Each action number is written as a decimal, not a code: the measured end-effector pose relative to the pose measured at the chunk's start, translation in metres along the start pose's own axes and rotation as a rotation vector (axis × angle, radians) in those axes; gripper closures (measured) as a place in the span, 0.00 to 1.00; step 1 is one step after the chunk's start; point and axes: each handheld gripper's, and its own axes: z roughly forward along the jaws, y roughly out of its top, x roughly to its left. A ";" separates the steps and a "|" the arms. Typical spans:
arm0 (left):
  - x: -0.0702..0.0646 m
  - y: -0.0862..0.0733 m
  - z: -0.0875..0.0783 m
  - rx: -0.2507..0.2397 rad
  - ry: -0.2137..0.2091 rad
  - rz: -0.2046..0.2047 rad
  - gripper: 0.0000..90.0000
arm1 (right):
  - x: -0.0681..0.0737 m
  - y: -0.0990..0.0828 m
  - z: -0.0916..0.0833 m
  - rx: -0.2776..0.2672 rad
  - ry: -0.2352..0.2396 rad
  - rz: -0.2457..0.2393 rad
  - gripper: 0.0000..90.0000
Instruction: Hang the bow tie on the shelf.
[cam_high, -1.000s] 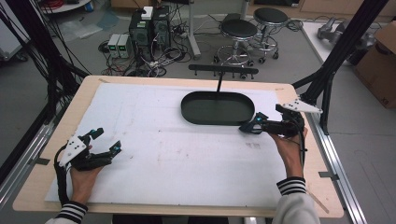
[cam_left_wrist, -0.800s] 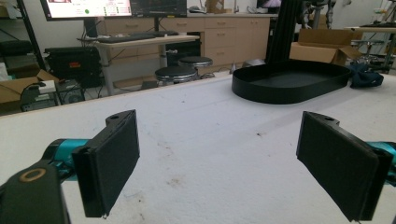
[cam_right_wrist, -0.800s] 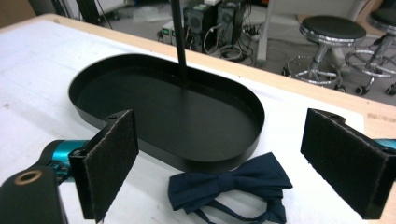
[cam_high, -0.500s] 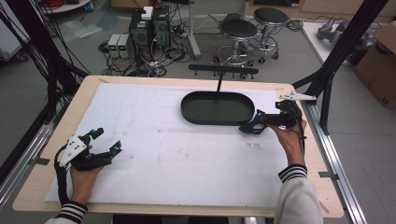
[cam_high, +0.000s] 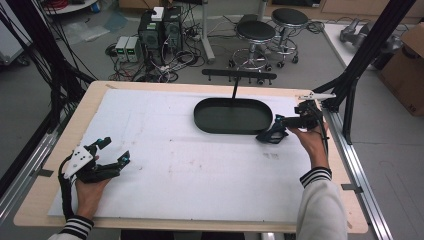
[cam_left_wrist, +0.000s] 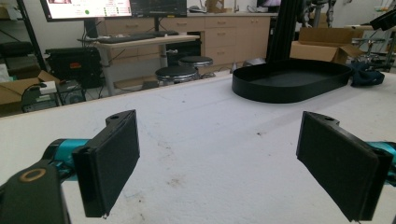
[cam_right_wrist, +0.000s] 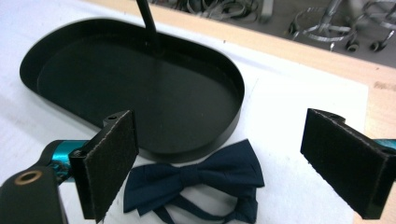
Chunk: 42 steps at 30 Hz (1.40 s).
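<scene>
Spread fingers of the right gripper (cam_right_wrist: 224, 163) hover over a navy fabric bow tie (cam_right_wrist: 196, 182) lying crosswise beside the black oval tray (cam_right_wrist: 233, 84); the left gripper (cam_high: 107, 155), also spread, rests far off.

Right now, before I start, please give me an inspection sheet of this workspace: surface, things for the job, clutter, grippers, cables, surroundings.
Surface: white mat on a wooden table, with faint dark smudges.
Job's things: empty black oval tray with a thin upright post at its far side; dark blue bow tie lying flat on the mat just outside the tray's rim.
Clutter: nothing seen on the mat.
Grippers: left gripper open, low over the mat near the left edge, holding nothing; right gripper open, above the bow tie, not gripping it.
Cables: one trails from each gripper; many lie on the floor behind the table.
Surroundings: two stools, computer boxes, cardboard box.
</scene>
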 end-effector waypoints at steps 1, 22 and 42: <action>0.000 0.000 0.000 0.000 0.000 -0.001 0.15 | -0.001 0.003 -0.001 0.008 0.003 -0.004 0.11; -0.001 0.000 0.000 0.001 0.004 0.006 0.15 | -0.024 -0.008 0.027 0.128 0.031 0.052 0.16; -0.002 0.000 0.000 0.003 0.005 0.017 0.15 | -0.026 -0.017 0.046 0.259 0.028 0.124 0.28</action>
